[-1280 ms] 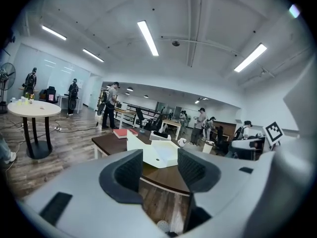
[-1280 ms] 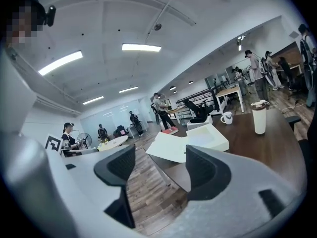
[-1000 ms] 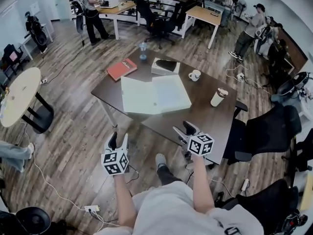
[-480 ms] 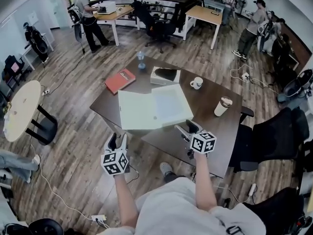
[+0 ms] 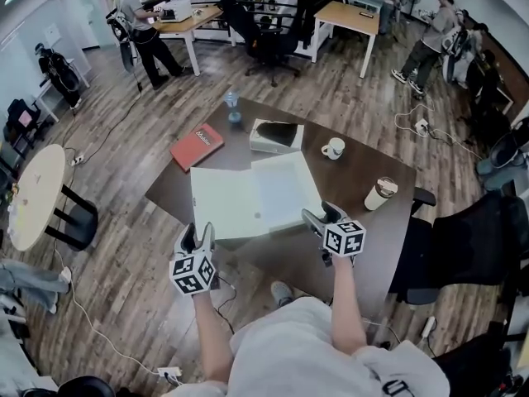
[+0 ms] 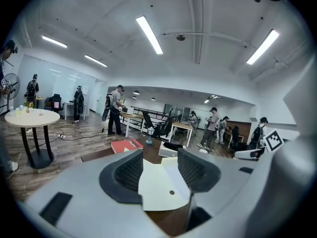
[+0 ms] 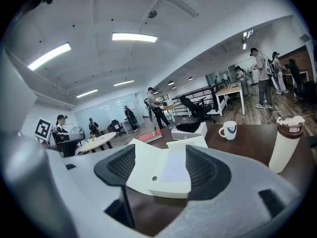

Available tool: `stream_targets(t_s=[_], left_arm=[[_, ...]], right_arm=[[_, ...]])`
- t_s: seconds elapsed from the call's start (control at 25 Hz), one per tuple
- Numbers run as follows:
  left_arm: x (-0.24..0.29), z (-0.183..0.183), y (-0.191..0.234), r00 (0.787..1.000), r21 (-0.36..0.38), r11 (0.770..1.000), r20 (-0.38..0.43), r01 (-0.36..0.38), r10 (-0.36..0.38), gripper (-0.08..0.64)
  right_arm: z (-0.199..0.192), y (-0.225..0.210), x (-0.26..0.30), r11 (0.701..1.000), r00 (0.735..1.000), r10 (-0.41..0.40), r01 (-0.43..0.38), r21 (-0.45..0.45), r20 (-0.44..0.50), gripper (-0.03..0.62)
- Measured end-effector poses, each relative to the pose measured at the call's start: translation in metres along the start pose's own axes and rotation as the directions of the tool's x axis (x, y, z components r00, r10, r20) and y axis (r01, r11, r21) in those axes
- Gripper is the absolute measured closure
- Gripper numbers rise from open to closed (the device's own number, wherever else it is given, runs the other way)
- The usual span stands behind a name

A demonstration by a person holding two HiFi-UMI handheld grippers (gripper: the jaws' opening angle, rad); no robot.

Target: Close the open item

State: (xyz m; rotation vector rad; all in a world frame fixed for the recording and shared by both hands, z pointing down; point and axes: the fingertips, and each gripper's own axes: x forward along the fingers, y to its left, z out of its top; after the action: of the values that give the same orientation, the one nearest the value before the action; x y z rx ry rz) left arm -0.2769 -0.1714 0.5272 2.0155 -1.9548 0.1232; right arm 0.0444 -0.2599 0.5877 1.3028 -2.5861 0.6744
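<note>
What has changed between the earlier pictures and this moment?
Both grippers moved forward to the near edge of the open white folder: the right gripper is now at its near right corner, the left gripper by its near left corner. Both stay open and empty; the folder still lies open.

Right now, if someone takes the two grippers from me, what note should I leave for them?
Left gripper: open, empty, just short of the folder's near left corner.
Right gripper: open, empty, by its near right corner.
The folder lies open on the table, flap spread to the left.
Done: nothing, folder untouched.
To do: fold the flap over and shut it.
</note>
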Motion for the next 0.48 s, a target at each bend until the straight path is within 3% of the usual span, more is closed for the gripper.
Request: stream_targets(t_s=[0.48], left_arm=[[0.075, -0.015, -0.006, 0.995, -0.001, 0.998, -0.072, -0.063, 0.062, 0.351]], right_arm=[[-0.022, -0.079, 0.049, 0.999, 0.991, -0.047, 0.047, 0.001, -0.123, 0.272]])
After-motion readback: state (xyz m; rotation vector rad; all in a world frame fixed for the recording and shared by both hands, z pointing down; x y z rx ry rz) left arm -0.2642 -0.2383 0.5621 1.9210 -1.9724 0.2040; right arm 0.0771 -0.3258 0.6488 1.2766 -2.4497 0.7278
